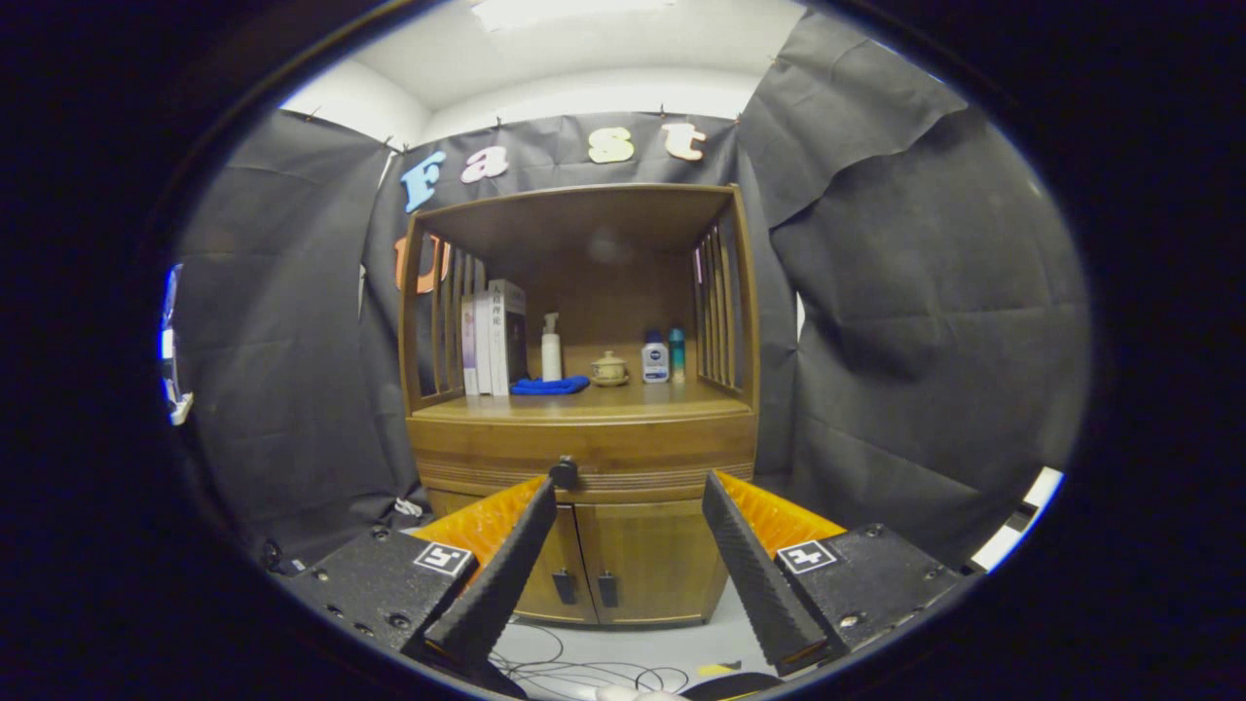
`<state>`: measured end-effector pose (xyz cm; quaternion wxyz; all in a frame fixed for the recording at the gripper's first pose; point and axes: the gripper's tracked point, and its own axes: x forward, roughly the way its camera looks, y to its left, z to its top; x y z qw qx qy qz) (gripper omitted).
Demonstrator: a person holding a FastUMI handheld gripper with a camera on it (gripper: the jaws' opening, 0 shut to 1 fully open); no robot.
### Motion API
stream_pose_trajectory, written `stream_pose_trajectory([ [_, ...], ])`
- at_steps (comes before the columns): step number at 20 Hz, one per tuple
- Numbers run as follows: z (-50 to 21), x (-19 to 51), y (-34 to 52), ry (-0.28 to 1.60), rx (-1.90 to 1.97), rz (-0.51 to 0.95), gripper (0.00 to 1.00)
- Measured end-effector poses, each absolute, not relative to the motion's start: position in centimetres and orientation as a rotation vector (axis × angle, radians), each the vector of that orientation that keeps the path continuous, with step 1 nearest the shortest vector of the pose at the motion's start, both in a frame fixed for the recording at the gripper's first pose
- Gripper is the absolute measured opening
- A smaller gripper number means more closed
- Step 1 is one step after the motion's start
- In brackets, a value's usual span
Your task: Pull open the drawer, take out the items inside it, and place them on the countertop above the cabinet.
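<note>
Standing in front of the wooden cabinet (584,438), the gripper (633,492) holds its two fingers (496,574) wide apart, with nothing between them. The drawer (584,458) is closed, just under the countertop (584,401), and its small dark knob (564,473) appears right at the tip of the left finger; whether they touch cannot be told. The inside of the drawer is hidden. On the countertop, some books (494,339) stand upright at the left edge, beside the slatted side. Next to them is a white spray bottle (551,347), and a blue cloth (550,387) lies in front of it. A small lidded pot (609,368) sits near the middle of the back, and a white bottle (655,358) with a teal bottle (677,353) just beside it stand toward the right side. Below the drawer, two cabinet doors (623,560) are shut, and thin cables (574,667) lie on the floor (720,633).
</note>
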<state>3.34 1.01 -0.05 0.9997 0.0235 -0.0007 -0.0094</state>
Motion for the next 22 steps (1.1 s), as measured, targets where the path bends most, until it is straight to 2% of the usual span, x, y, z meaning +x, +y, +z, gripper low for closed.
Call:
stream_pose_trajectory([
  [8,-0.1,13.3,3.7,0.000,0.048,0.016,0.99],
  [14,-4.6,22.4,5.3,0.084,0.038,0.031,0.99],
  [22,-9.1,27.3,7.5,0.161,0.064,0.031,0.97],
])
